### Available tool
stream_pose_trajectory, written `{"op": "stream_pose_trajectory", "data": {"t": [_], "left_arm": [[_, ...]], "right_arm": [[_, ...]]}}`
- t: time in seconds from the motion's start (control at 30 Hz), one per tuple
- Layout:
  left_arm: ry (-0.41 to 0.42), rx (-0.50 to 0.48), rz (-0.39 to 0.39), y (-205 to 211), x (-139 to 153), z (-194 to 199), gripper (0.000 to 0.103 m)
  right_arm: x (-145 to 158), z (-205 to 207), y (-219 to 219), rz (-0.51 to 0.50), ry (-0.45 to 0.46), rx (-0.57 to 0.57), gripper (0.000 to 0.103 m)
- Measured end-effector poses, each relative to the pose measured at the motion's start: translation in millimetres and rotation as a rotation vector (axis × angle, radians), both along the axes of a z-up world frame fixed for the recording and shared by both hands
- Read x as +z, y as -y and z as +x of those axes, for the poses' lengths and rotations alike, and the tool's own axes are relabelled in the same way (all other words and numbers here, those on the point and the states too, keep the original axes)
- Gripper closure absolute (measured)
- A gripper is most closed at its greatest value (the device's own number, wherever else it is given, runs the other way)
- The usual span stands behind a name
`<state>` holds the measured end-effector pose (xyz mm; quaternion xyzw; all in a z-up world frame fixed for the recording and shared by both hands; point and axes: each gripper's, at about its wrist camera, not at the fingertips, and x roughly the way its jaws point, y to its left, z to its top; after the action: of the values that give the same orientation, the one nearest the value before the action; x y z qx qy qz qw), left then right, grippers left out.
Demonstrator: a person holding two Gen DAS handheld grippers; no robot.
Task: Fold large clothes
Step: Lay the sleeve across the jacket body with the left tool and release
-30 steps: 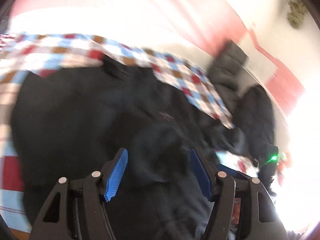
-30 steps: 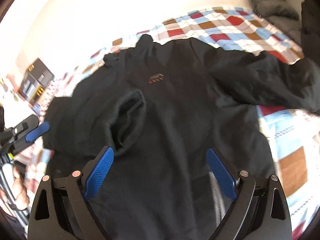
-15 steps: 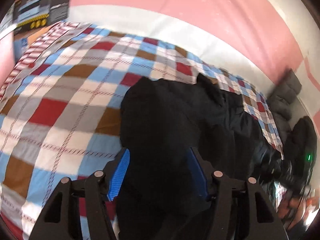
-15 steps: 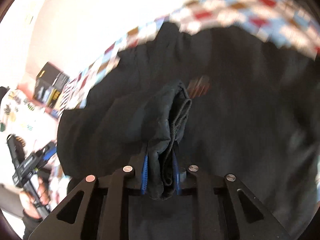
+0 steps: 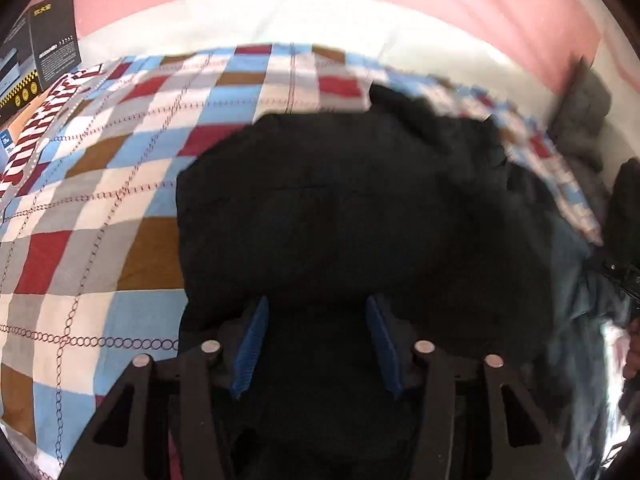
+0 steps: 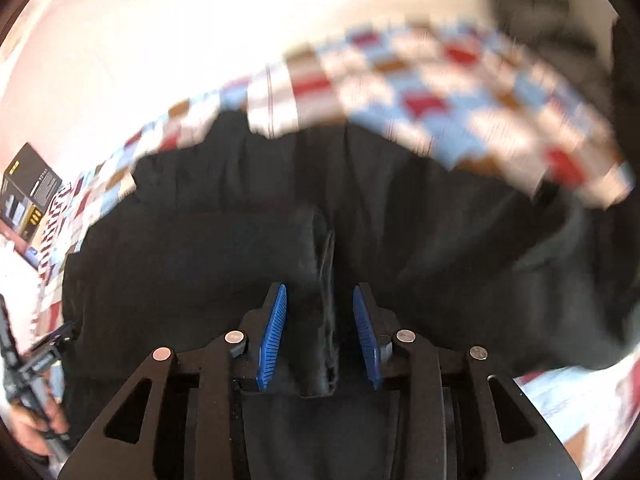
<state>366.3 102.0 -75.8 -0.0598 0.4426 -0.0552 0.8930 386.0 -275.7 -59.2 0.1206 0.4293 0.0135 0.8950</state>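
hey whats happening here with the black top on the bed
A person with a gripper in each hand is folding a black garment spread on a checked bedspread. The right gripper has a bunched fold of the cloth standing between its pads, which have just been opening and now show gaps on both sides. The left gripper sits over the garment's near edge, its jaws just closing in but not yet pinching.

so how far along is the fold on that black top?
Early. Done: the black long-sleeved top lies spread on the checked bedcover. In hand: the right claw has a bunched ridge of its fabric between the pads; its jaws have just been opening and no longer clamp it. The left claw, just been closing, straddles the cloth without pinching. Left: no tidy fold shows yet.
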Motion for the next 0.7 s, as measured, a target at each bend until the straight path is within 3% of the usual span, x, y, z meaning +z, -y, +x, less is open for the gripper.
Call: {"op": "stream_pose_trajectory", "data": {"t": [0.07,0.13,0.27,0.37,0.5,0.63,0.7], "left_arm": [[0.054,0.002,-0.016,-4,14,-8,0.052],[0.076,0.042,0.0,-10,17,-6,0.052],[-0.012,0.099,-0.013,-15,-4,13,0.053],[-0.012,0.07,0.089,3,-14,17,0.053],[-0.005,0.079,0.107,10,-5,10,0.055],[0.041,0.057,0.131,22,6,-14,0.056],[-0.001,0.043,0.127,27,-6,-13,0.056]], "right_arm": [[18,-6,-8,-0.017,0.077,0.025,0.067],[21,-3,-18,-0.013,0.081,0.086,0.067],[-15,24,-36,-0.069,-0.007,0.151,0.067],[-50,32,-30,-0.07,-0.09,0.165,0.068],[-38,25,-30,-0.102,-0.084,0.151,0.068],[-19,-6,-30,-0.096,-0.016,0.142,0.068],[-28,-15,-28,-0.111,-0.036,0.14,0.068]]}}
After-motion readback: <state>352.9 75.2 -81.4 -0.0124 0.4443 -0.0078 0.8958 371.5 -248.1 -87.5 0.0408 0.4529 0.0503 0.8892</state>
